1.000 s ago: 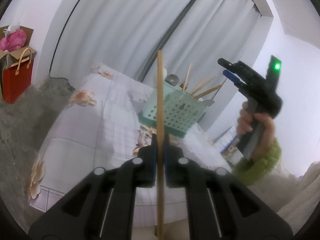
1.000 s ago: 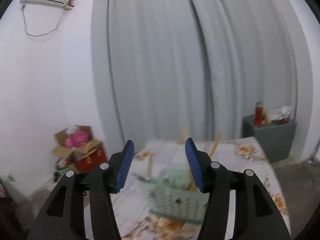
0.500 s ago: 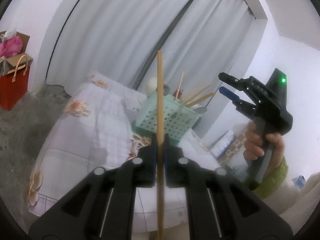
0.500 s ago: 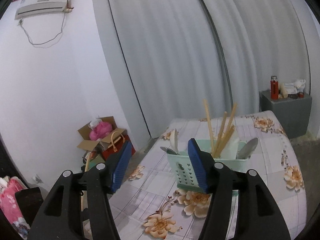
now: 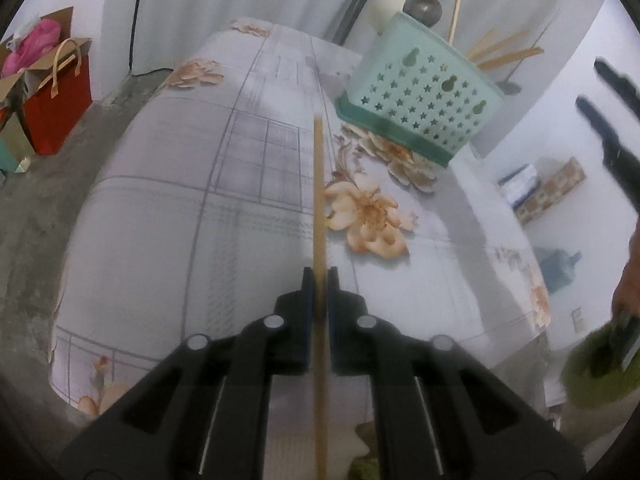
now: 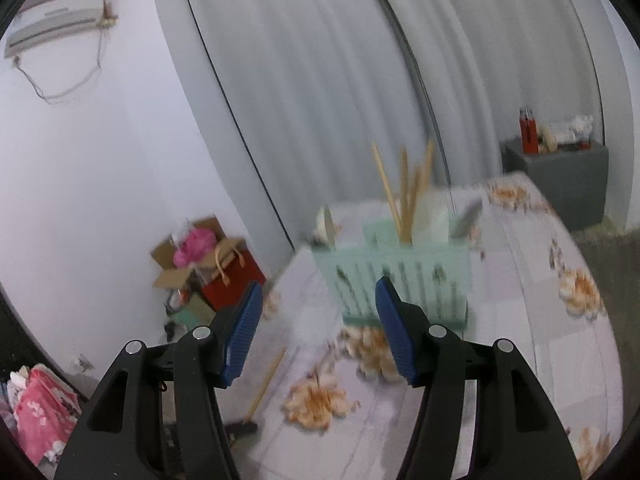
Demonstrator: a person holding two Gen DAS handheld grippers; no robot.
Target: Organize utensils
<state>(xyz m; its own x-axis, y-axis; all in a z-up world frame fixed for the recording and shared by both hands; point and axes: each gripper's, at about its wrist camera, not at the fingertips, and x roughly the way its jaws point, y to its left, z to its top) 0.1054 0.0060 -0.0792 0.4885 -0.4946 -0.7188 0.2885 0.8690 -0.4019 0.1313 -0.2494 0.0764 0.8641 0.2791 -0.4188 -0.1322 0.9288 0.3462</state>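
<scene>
One chopstick (image 5: 318,200) clamped in left gripper (image 5: 319,276) above table (image 5: 168,220).

Background only: red paper gift bag with tan handles (image 5: 60,104) on the grey concrete floor (image 5: 36,208), beside an open cardboard box holding something pink (image 6: 192,248). Pale grey pleated curtains (image 6: 320,80) behind. White wall-mounted air conditioner (image 6: 56,28) with dangling cable, top left. Dark grey side cabinet (image 6: 560,180) carrying a red flask (image 6: 529,130). Blue water jug (image 5: 554,264) near the wall.
</scene>
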